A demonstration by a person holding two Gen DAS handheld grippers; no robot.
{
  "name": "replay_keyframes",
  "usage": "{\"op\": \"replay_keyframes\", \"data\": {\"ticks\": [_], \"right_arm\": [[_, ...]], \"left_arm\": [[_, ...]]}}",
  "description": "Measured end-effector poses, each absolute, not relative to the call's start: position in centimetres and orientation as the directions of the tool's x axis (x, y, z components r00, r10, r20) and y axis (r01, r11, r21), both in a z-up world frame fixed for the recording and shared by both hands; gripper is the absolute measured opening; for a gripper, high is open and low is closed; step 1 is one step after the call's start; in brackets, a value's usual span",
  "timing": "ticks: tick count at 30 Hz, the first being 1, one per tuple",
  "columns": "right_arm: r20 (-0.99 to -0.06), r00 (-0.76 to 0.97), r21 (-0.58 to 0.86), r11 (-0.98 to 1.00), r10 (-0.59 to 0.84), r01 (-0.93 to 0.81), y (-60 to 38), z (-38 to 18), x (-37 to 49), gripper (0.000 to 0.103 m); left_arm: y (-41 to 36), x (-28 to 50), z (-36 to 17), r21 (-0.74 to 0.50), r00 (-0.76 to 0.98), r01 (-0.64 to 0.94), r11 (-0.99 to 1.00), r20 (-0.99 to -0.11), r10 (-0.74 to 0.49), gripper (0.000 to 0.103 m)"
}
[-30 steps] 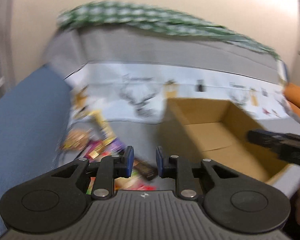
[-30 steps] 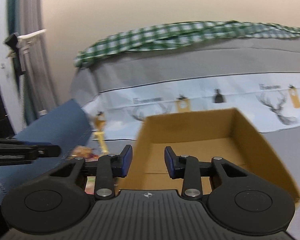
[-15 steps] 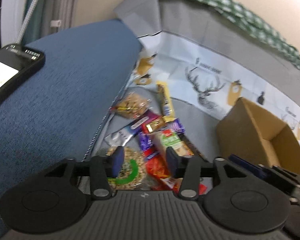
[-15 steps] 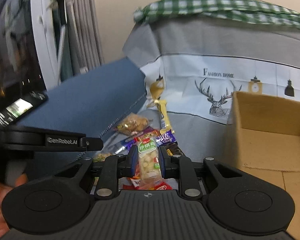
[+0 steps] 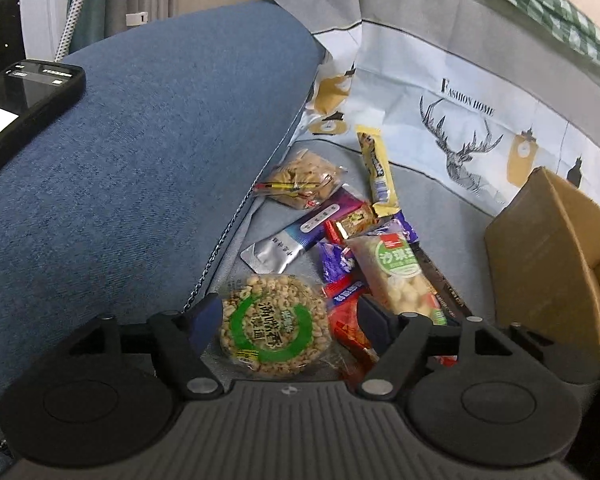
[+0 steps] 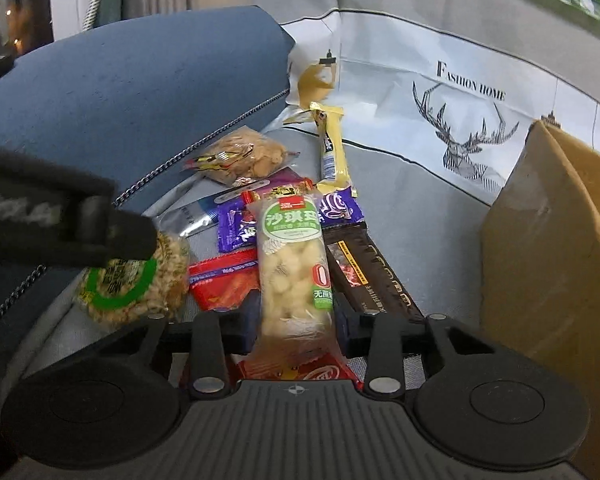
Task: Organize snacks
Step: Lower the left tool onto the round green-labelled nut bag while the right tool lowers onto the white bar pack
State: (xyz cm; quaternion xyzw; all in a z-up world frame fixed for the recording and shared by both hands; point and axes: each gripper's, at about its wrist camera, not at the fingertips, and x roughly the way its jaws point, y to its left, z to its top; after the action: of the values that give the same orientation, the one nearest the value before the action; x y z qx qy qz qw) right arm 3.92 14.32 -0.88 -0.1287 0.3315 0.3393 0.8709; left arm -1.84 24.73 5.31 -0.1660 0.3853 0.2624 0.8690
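A pile of snacks lies on the grey sofa seat. My left gripper (image 5: 286,318) is open, its fingers on either side of a round puffed-grain cake with a green ring (image 5: 274,325), which also shows in the right wrist view (image 6: 130,276). My right gripper (image 6: 296,314) is open around a long green-labelled pack of pale puffs (image 6: 294,264), also seen in the left wrist view (image 5: 396,272). I cannot tell if the pads touch either snack. A cardboard box (image 5: 548,248) stands at the right.
Other snacks lie around: a peanut bag (image 5: 300,178), a yellow bar (image 5: 376,172), a silver-blue sachet (image 5: 288,246), red and purple wrappers (image 6: 224,278), a dark long pack (image 6: 370,276). A blue armrest (image 5: 140,140) with a phone (image 5: 16,108) rises at left.
Both grippers swung from the box to the snack pile and came down close. The left jaws opened wider around the round cake; the right jaws stand around the green-labelled pack.
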Motion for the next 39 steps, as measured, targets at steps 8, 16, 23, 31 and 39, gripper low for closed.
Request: {"op": "replay_keyframes", "data": {"ticks": [8, 16, 23, 31, 39], "right_arm": [[-0.678, 0.535, 0.017, 0.739, 0.504, -0.674, 11.1, 0.7, 1.0, 0.038], [-0.676, 0.558, -0.042, 0.73, 0.482, -0.682, 7.3, 1.0, -5.6, 0.038], [-0.723, 0.523, -0.014, 0.747, 0.451, -0.664, 6.1, 0.1, -6.5, 0.038], [-0.716, 0.507, 0.014, 0.736, 0.48, -0.677, 6.5, -0.6, -6.4, 0.048], [-0.698, 0.507, 0.015, 0.718, 0.506, -0.696, 6.5, -1.0, -6.5, 0.054]], "left_arm": [[23.9, -0.2, 3.8, 0.014, 0.477, -0.572, 0.82, -0.808, 0.347, 0.086], [22.7, 2.8, 0.4, 0.183, 0.342, -0.516, 0.837, -0.851, 0.397, 0.101], [22.6, 2.9, -0.9, 0.244, 0.308, -0.518, 0.82, -0.841, 0.445, 0.085], [22.9, 1.0, 1.4, 0.133, 0.413, -0.518, 0.845, -0.826, 0.383, 0.082], [21.3, -0.7, 3.0, -0.067, 0.471, -0.331, 0.941, -0.876, 0.103, 0.083]]}}
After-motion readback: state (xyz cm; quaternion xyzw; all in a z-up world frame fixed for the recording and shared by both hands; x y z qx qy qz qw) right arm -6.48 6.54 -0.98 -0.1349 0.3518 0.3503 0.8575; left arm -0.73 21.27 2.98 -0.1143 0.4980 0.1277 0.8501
